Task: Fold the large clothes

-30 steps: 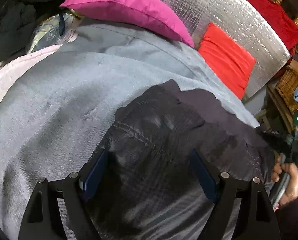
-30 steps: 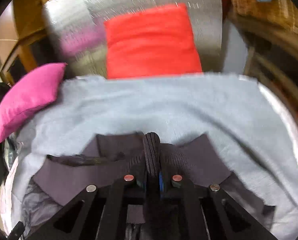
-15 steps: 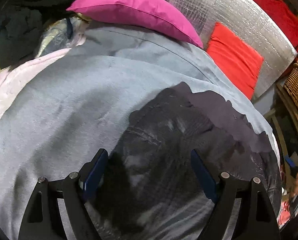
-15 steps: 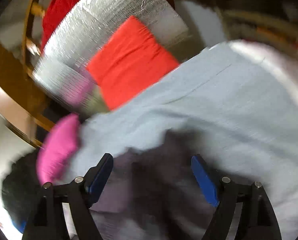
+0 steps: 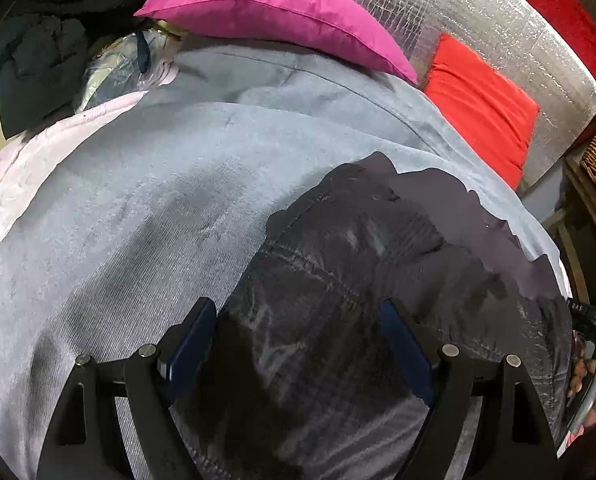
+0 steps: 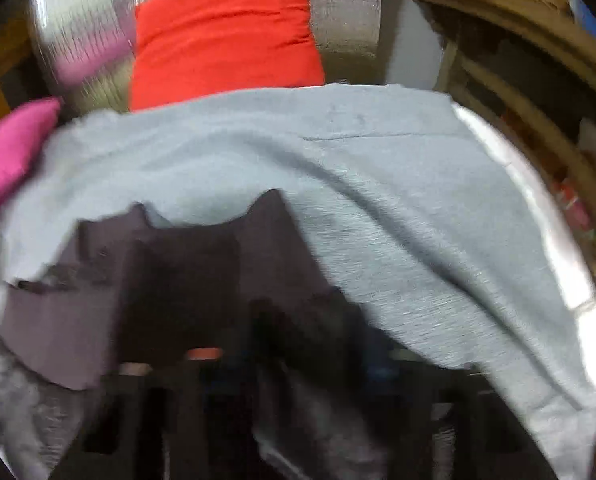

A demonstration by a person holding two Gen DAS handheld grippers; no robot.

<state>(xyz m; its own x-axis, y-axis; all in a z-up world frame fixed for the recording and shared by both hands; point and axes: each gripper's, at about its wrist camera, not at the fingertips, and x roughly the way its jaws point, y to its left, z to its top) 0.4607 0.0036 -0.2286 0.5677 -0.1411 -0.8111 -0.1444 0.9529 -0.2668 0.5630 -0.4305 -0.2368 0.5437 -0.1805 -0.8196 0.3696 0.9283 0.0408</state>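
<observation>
Left wrist view: left gripper (image 5: 298, 344), fingers (image 5: 194, 336) spread wide apart, nothing between them, poised over a dark quilted jacket (image 5: 357, 300). Jacket lies on a grey blanket (image 5: 138, 208), its plain dark lining (image 5: 477, 216) showing along the far edge. Magenta pillow (image 5: 274, 12) and red cushion (image 5: 481, 108) beyond, against silver foil padding (image 5: 497, 28). Black clothing heap (image 5: 38, 68) far left.

Right wrist view, heavily blurred: right gripper (image 6: 282, 364) low in frame, finger state cannot be told. Same jacket (image 6: 178, 280) near, blanket (image 6: 377, 184), cushion (image 6: 226, 28) and pillow (image 6: 10, 148) behind.
</observation>
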